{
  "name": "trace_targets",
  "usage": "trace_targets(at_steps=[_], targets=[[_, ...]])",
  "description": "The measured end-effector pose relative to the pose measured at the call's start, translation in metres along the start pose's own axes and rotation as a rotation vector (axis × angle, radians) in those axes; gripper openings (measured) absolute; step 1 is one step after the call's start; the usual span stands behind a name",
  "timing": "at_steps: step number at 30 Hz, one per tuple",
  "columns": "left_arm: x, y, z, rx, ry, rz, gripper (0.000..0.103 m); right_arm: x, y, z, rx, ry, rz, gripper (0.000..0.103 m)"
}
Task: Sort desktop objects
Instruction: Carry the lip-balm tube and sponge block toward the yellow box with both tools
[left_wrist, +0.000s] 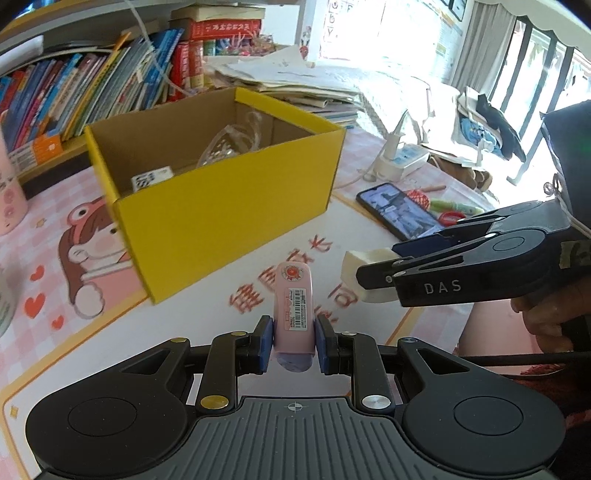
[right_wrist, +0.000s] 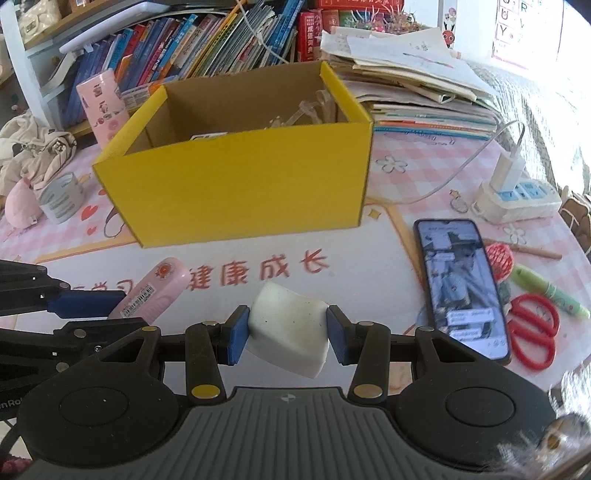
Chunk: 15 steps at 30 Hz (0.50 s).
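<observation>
the yellow box (right_wrist: 236, 192) is matt cardboard, raw brown inside. the pink case (left_wrist: 295, 306) looks like smooth glossy plastic with a paper barcode label. the white block (right_wrist: 290, 328) is matt and faintly speckled.

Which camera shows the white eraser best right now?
The right wrist view: the white eraser fills the centre, clamped between the right tongs. The left wrist view shows only its end poking past those tongs at the right.

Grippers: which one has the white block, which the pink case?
The right gripper is shut on the white block; the left gripper is shut on the pink barcoded case.
</observation>
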<state>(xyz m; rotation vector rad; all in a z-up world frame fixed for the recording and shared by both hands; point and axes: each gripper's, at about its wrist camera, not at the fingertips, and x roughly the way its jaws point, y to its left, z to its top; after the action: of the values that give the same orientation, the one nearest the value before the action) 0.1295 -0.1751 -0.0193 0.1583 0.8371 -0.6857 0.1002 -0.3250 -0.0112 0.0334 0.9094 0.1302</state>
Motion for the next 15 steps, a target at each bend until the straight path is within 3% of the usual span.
trace_targets(at_steps=[8, 15], targets=[[0.007, -0.016, 0.031, 0.019, -0.063, -0.001, 0.023, -0.006, -0.024, 0.027, -0.048, -0.084, 0.028, 0.042], [-0.009, -0.016, 0.067, 0.027, -0.181, 0.076, 0.023, -0.017, -0.038, 0.069, -0.079, -0.208, 0.093, 0.042]])
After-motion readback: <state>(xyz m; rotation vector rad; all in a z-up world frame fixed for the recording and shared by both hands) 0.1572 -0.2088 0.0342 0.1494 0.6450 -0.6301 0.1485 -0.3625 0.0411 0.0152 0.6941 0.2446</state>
